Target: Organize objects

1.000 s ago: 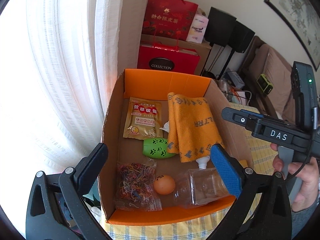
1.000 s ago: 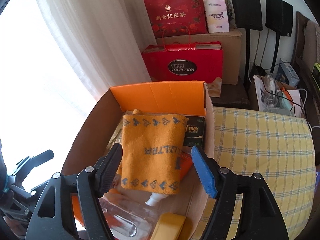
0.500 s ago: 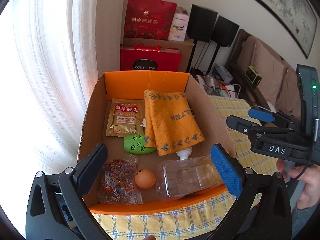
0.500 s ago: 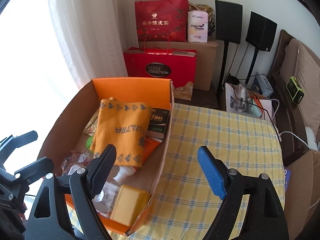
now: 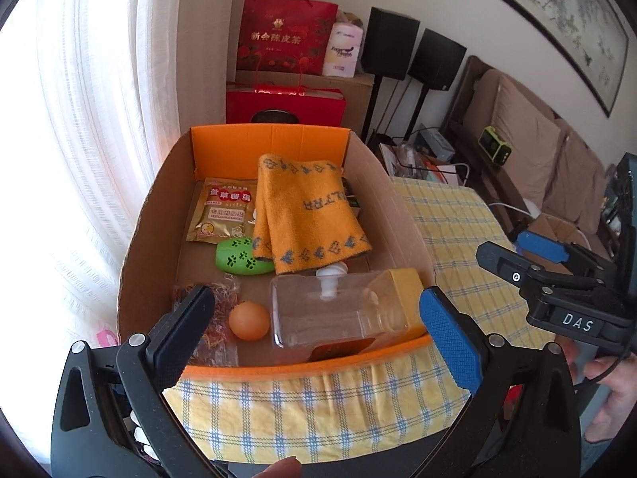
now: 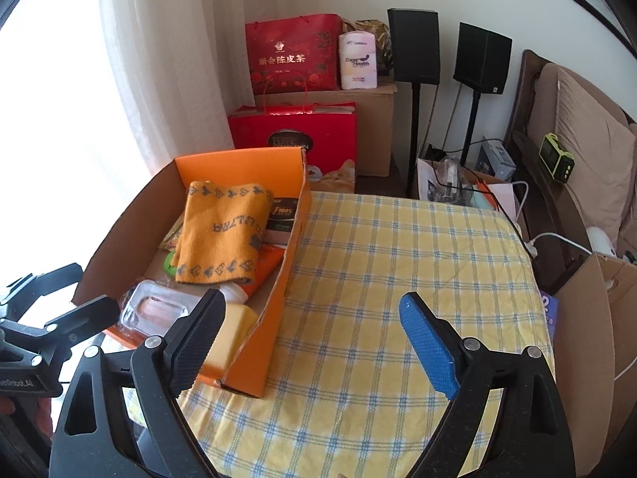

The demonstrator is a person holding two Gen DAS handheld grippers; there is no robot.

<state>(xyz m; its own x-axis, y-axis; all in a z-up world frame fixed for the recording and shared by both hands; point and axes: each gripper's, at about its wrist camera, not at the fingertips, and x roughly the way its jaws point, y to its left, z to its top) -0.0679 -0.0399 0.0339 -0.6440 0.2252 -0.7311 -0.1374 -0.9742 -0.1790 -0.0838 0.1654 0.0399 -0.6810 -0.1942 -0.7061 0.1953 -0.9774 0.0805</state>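
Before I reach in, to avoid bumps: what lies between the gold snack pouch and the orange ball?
In the left wrist view, the green paw-print egg-shaped toy lies between gold pouch and ball.

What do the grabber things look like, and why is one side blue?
Both the left gripper and the right gripper are black plastic frames with silver screws. Each has one black ribbed jaw pad and one bright blue one; why, the pictures don't say. The right one carries white "DAS" lettering, seen from the left camera.
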